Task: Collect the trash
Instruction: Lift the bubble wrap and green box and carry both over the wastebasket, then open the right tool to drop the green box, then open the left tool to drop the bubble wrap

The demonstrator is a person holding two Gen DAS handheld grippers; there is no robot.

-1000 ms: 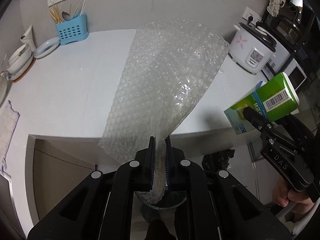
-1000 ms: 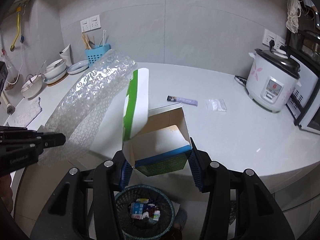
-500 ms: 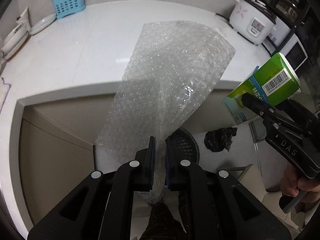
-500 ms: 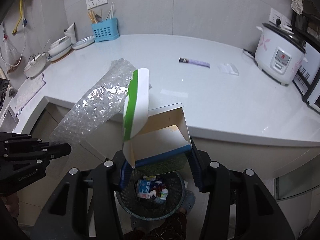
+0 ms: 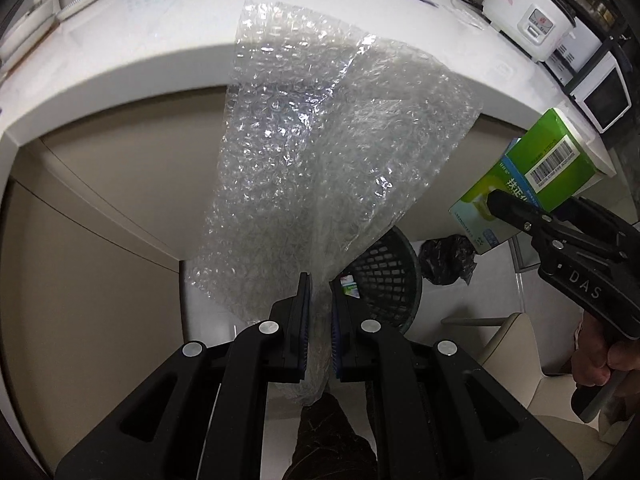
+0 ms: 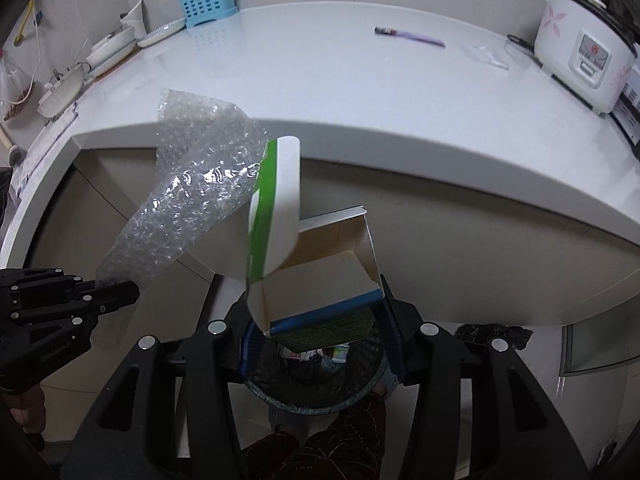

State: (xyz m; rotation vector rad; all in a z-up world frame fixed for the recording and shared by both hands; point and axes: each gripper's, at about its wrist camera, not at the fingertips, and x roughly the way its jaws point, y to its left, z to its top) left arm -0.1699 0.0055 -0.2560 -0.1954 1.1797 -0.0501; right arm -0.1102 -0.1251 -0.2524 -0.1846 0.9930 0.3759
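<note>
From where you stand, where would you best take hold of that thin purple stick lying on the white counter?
Grip the thin purple stick across its narrow middle, coming straight down from above: it lies flat on the white counter with bare space around it.

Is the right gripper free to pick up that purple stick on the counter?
Probably not yet. The right gripper is shut on the green box, held over the bin, and the purple stick lies far back on the counter.

clear glossy bubble wrap [image 5: 320, 152], printed cardboard carton [image 6: 320, 280], smooth glossy counter [image 6: 360, 92].
</note>
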